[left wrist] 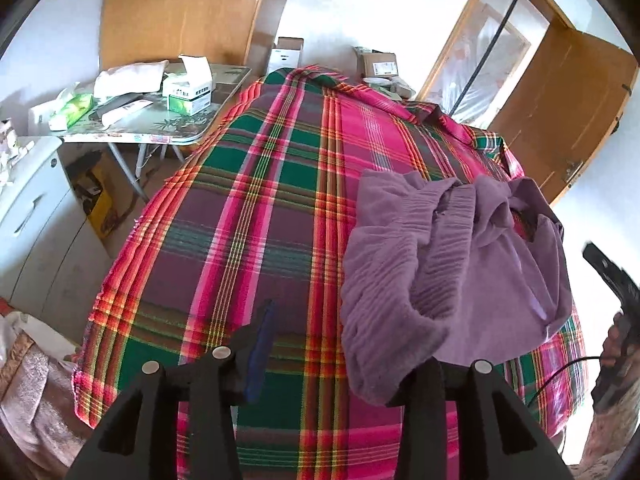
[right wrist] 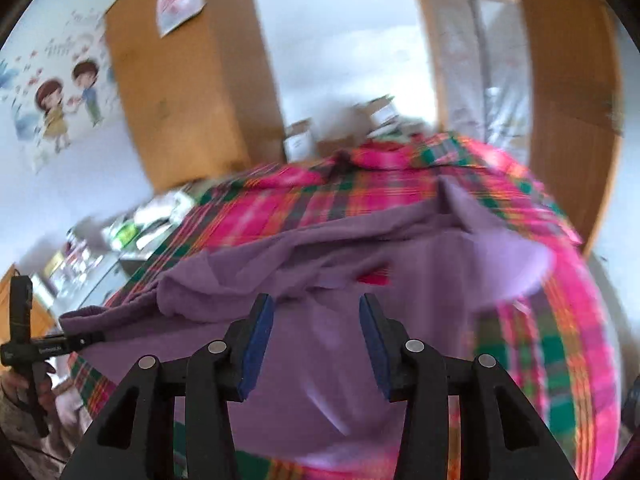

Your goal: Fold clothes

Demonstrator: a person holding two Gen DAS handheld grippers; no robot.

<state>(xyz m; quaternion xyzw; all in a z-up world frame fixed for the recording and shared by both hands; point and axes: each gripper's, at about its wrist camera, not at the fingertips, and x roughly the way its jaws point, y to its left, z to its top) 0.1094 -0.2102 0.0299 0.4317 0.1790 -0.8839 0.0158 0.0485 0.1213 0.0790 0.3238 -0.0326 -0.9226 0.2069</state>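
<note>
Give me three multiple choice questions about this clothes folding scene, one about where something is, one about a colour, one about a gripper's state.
1. Where does the garment lie?
A. on the plaid cloth
B. on the folding table
C. on the floor
2. What colour is the garment?
A. white
B. purple
C. yellow
3. How does the right hand-held gripper stand?
A. shut on the garment
B. open above the garment
C. out of view

Answers: 1 A, the plaid cloth shows all round it; 2 B, purple in both views; 3 B, a clear gap between its fingers.

Black hand-held gripper (right wrist: 316, 344), blue pads (right wrist: 256, 348)
</note>
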